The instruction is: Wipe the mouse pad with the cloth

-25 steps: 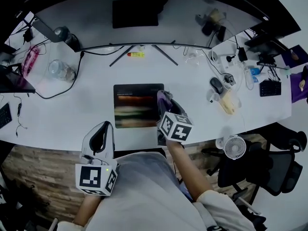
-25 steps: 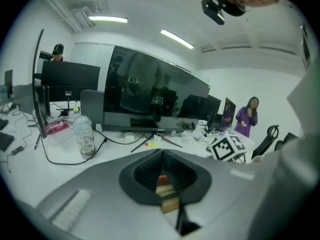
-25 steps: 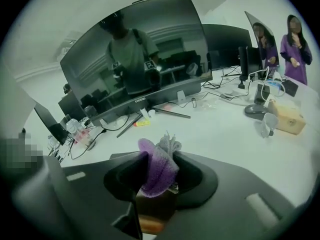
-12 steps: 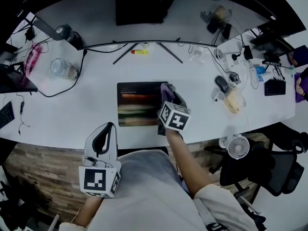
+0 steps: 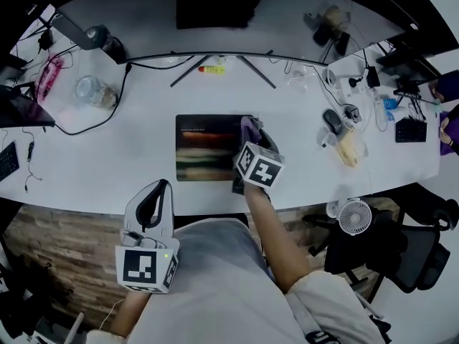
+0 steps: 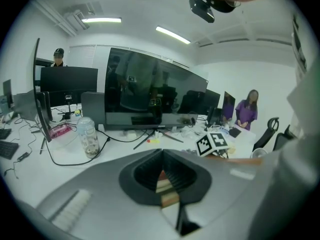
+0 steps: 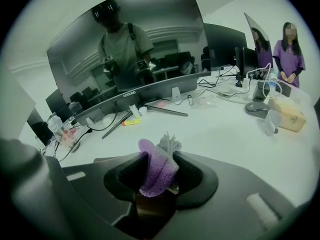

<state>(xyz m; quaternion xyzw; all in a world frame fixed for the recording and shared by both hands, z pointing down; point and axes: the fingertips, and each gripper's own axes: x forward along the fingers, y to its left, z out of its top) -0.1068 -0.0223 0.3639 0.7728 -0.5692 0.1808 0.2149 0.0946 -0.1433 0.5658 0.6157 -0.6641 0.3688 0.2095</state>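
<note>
My right tongs (image 7: 159, 174): clamped on purple cloth (image 7: 156, 165), at mouse pad (image 5: 204, 147) right edge | my left tongs (image 5: 162, 187): closed, empty, by the surface (image 5: 107, 165) front edge.

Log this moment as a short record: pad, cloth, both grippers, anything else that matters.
mouse pad: flat on the white desk, in front of the person
cloth: purple, bunched, at the pad's right edge
right gripper: shut on the cloth
left gripper: jaws together, empty, by the desk's near edge
mouse: on the desk, well to the right of the pad
</note>
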